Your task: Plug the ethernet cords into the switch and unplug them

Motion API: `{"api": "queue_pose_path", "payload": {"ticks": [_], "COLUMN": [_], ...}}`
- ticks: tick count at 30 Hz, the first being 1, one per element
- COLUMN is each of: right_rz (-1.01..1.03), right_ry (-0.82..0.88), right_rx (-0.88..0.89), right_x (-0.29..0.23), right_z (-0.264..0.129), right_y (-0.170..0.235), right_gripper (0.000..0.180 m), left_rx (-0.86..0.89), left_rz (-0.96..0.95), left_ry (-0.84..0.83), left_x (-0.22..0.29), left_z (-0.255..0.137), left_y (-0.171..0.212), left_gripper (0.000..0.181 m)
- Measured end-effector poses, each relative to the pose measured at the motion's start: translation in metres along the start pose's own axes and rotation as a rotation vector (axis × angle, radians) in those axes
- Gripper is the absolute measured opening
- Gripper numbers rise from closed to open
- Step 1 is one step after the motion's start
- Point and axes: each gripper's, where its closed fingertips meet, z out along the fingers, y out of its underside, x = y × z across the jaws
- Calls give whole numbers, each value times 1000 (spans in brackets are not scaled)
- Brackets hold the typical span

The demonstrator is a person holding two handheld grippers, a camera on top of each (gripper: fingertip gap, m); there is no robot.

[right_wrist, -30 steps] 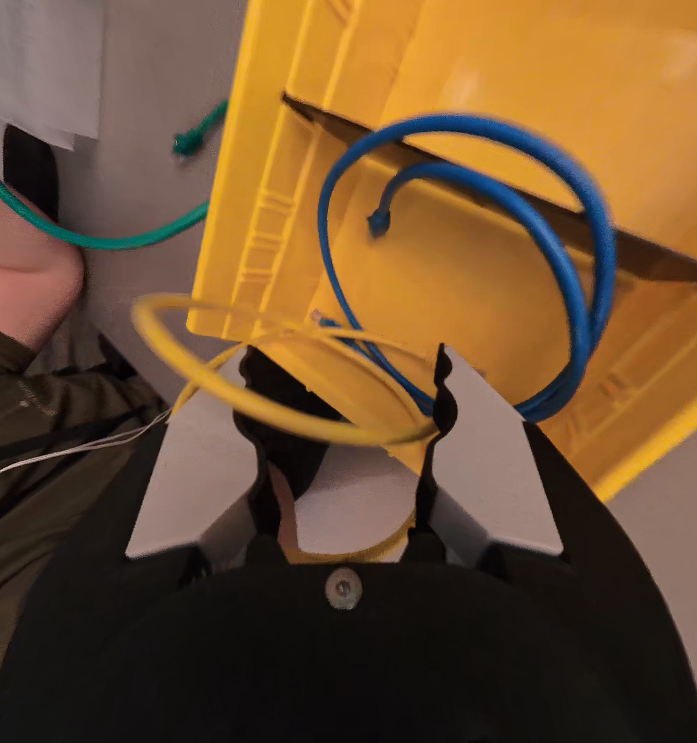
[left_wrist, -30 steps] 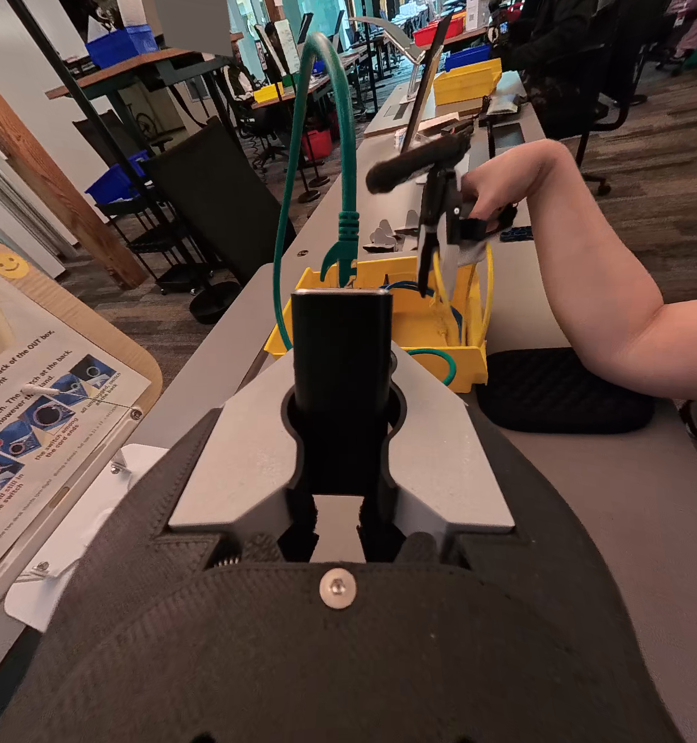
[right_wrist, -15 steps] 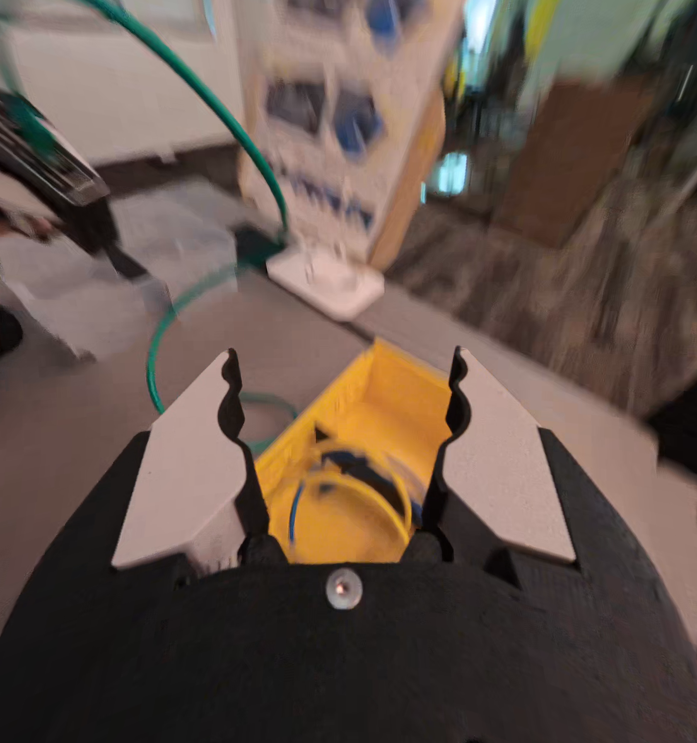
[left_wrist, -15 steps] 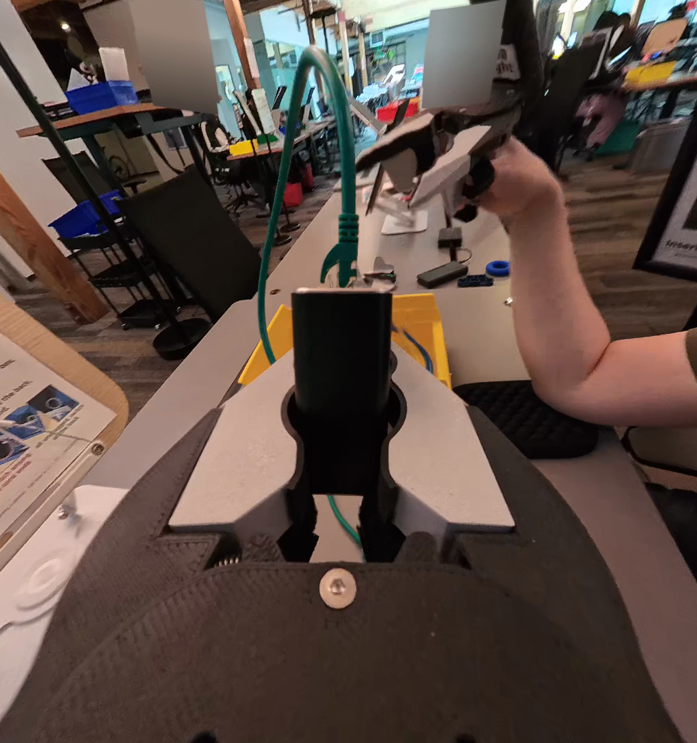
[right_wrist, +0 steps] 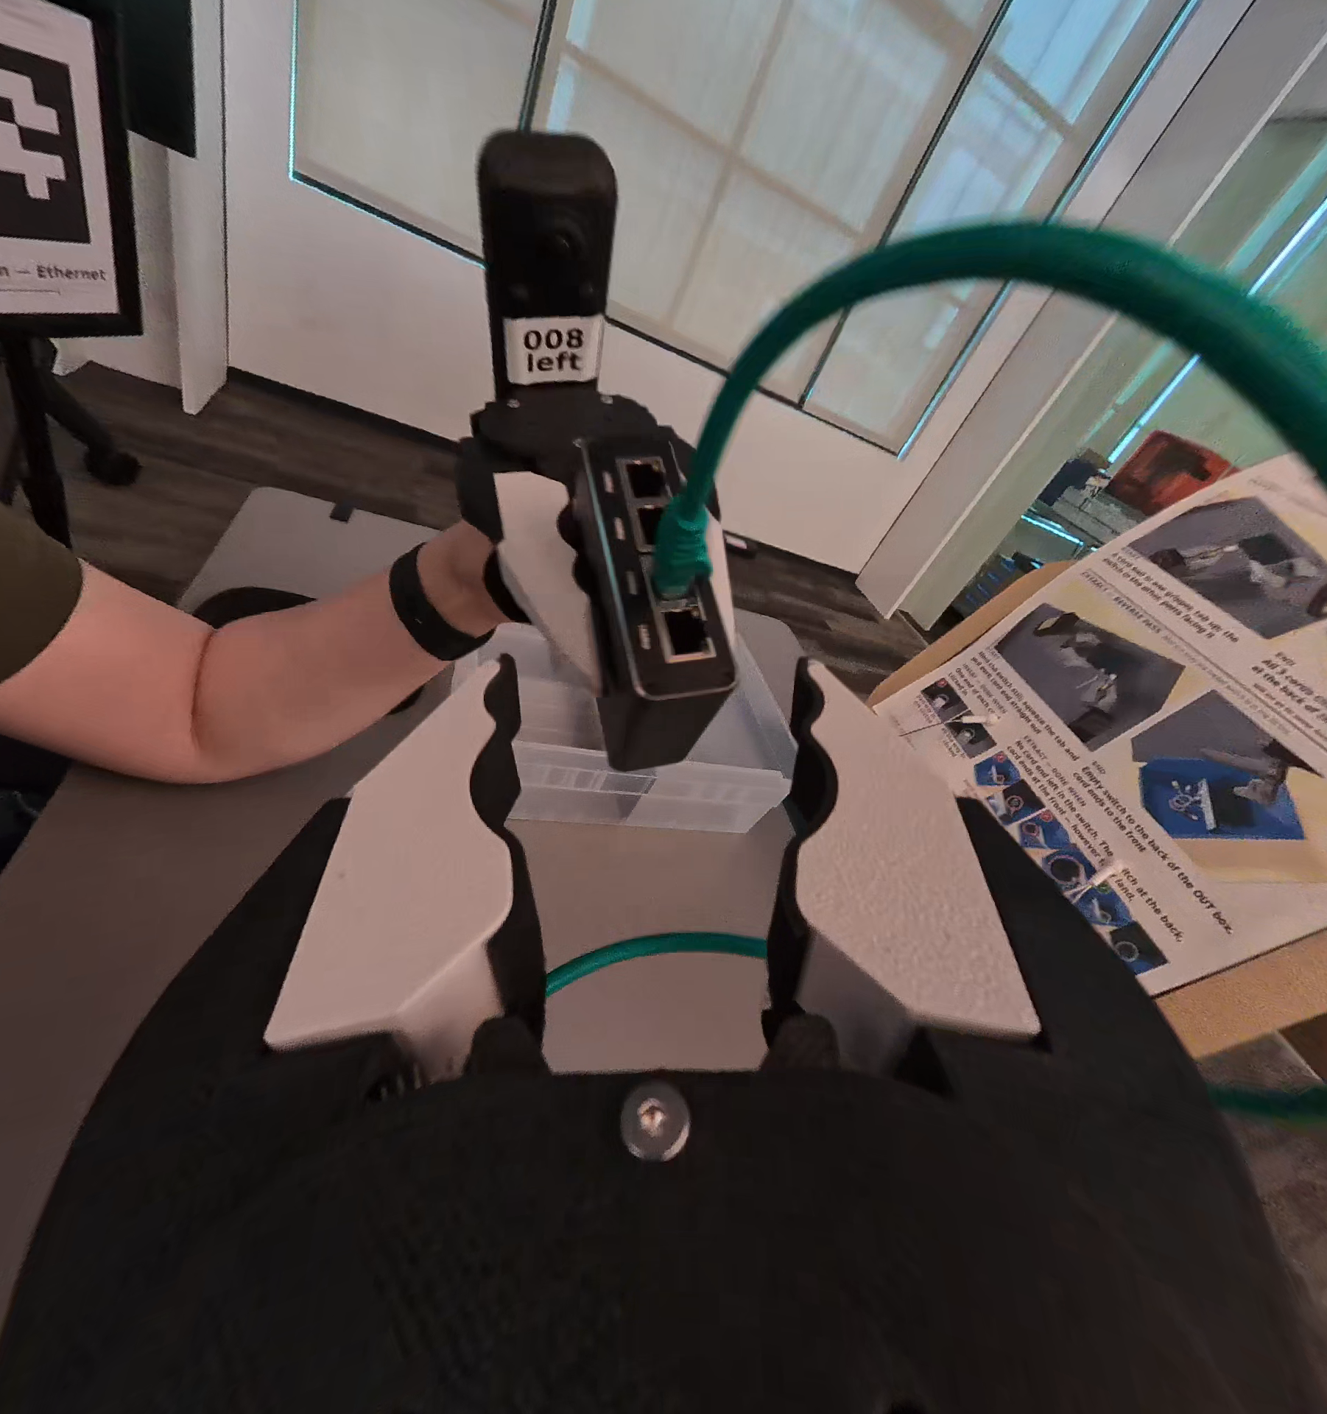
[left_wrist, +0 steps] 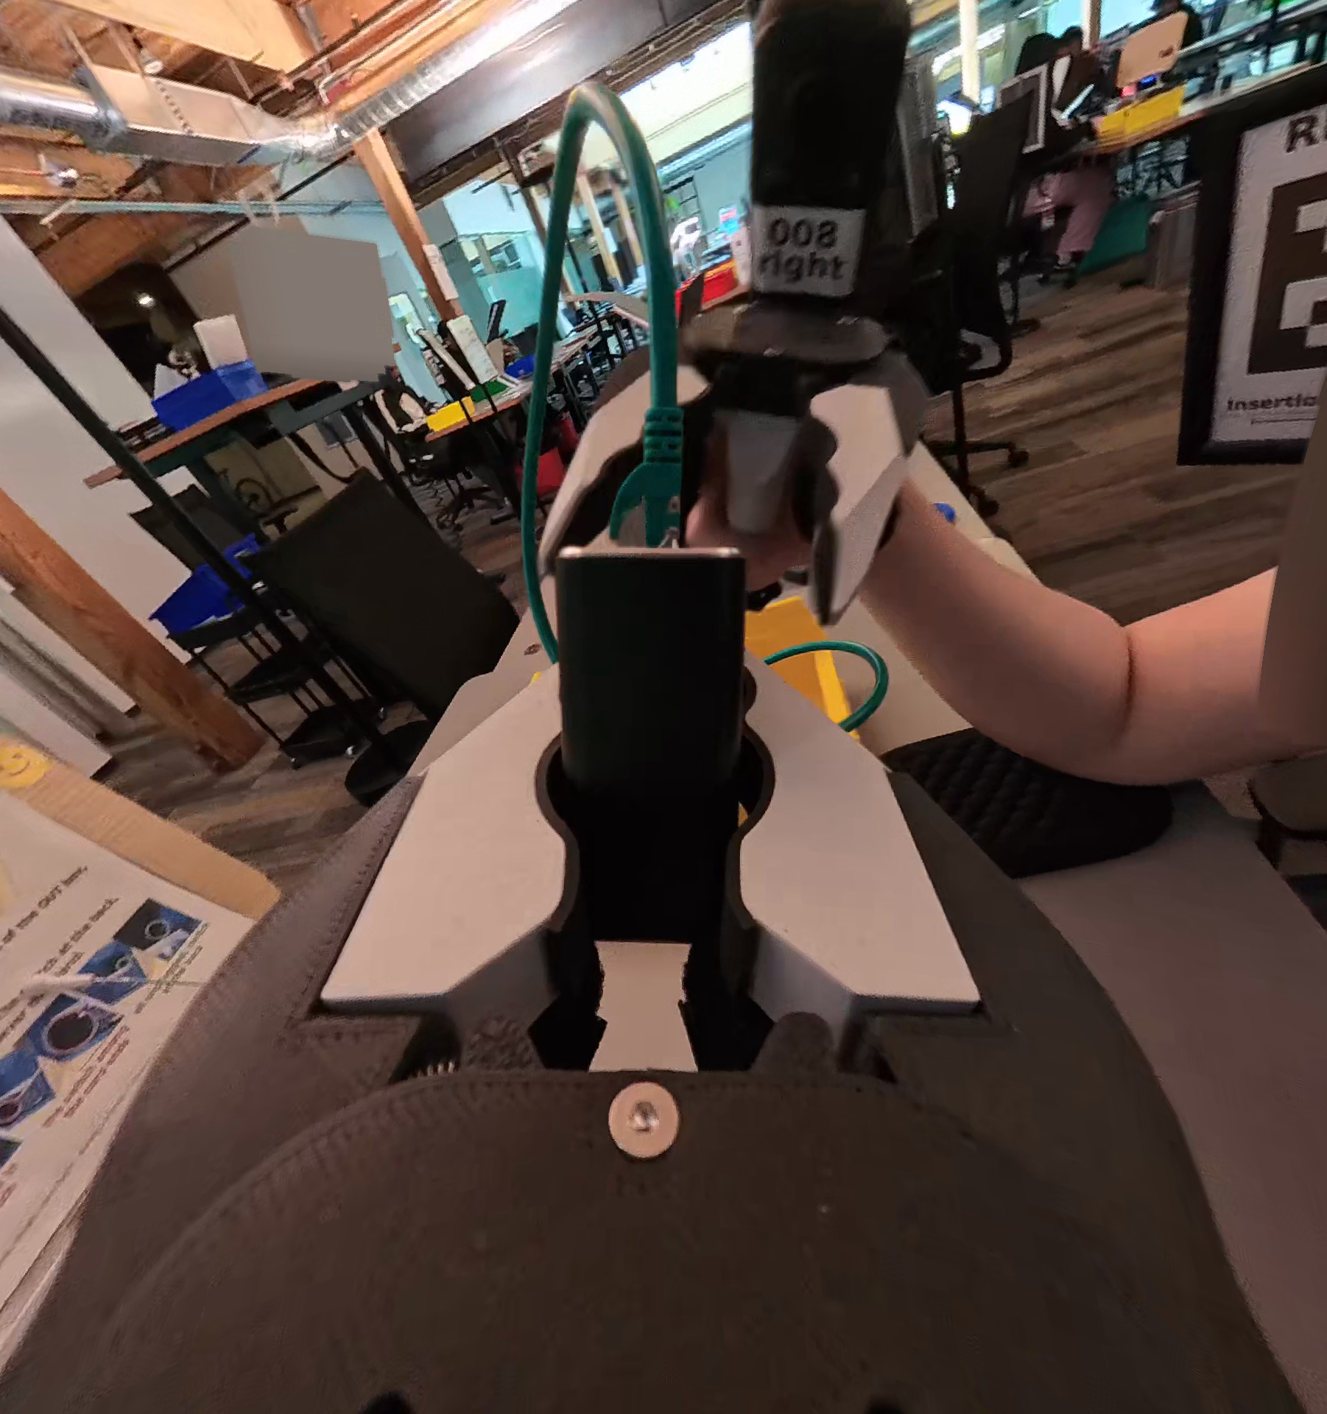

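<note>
Switch (right_wrist: 649, 612): black, slab-shaped box, smooth casing, one narrow face carrying a row of ports. Held off the table, clamped between the fingers of the left gripper (left_wrist: 649, 765); long axis along those fingers, port face turned toward the right gripper (right_wrist: 649, 765). In the left wrist view, seen as a dark block (left_wrist: 649, 673) rising from between pale grey finger plates.

Green ethernet cord (right_wrist: 951, 306): round, rubbery jacket, moulded ribbed boot, one end seated in a middle port (right_wrist: 679, 566); remainder arcing up in a wide loop and falling back to the table, a stretch lying below the right gripper (right_wrist: 645, 945). Neighbouring ports empty.

Right gripper: jaws wide apart, holding nothing, wavy-edged inner faces, textured black body; hovering just beyond the plugged end (left_wrist: 722, 490).

Clear plastic bin (right_wrist: 645, 780): ribbed, translucent, on the table beneath the switch.
Yellow bin (left_wrist: 806, 650): hard plastic, partly hidden behind the switch.
Black mat (left_wrist: 1028, 803): woven texture, oval, beside the yellow bin, under a forearm.
Instruction board (right_wrist: 1142, 727): printed sheet with photos, propped on wood backing.
Table (right_wrist: 109, 842): matte grey top.
Room: open workshop, wood beams, exposed ducting, plank floor, large paned windows.
</note>
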Motion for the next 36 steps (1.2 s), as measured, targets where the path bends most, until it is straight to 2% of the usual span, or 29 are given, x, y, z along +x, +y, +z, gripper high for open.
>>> {"api": "queue_pose_path", "payload": {"ticks": [1,4,8,14,20,25,26,30,32,36], "right_rz": [10,45,-6,-64,-111,-285,-331,-510,-611,-779], "right_ry": [-9,-108,-175,-171,-189,-127,-78,135,199,257], "right_rx": [-7,-4,28,4,3,25,28,-13,2,-122], "right_x": [0,-11,-21,-24,-29,-29,-24,-3,-5,-9], "right_z": [5,10,6,5,2,-2,-2,-5,-9,-6], "right_y": [3,8,4,5,6,5,4,0,-10,-4], "right_gripper": [69,39,31,28,29,29,29,39,38,28], "left_rx": [7,23,52,2,-73,-145,-162,-305,-343,-431], "left_rz": [5,15,23,85,227,344,395,626,737,825], "left_ry": [16,47,102,63,24,-50,-99,-354,-434,-490], "left_x": [4,11,20,22,26,26,22,-3,-8,-12], "left_z": [1,1,-1,-3,-3,-1,0,-4,-5,-6], "left_y": [-2,-5,-8,-6,1,2,2,4,2,7], "left_gripper": [33,33,35,44,37,34,38,33,33,33]}}
